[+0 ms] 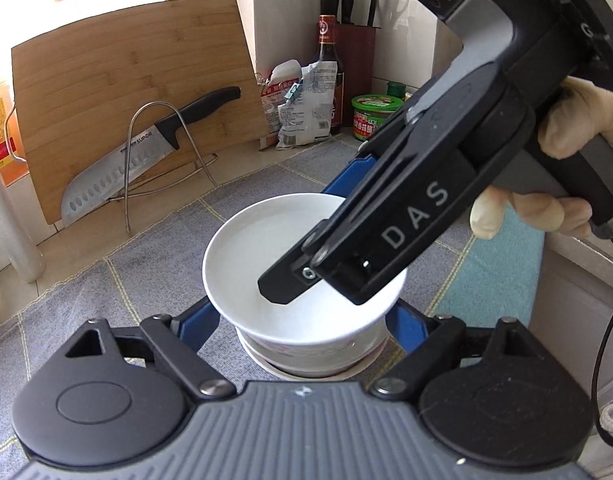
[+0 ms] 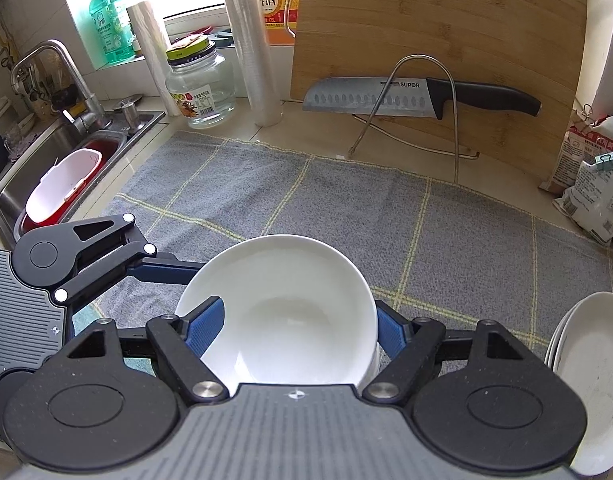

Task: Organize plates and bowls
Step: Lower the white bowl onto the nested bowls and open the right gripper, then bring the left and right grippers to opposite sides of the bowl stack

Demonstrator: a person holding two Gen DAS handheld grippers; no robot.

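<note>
A white bowl sits on top of a stack of bowls over the grey checked cloth. My left gripper is closed around the stack, a blue finger pressed on each side. My right gripper comes in from the upper right, held by a gloved hand, and is shut on the top bowl. In the right wrist view, my right gripper has its left pad inside the bowl and its right pad outside the wall. The left gripper's finger reaches under the bowl's left side.
White plates lie stacked at the right edge. A wooden cutting board and a knife on a wire rack stand behind the cloth. A glass jar and film rolls stand at the back left. The sink holds a red basin.
</note>
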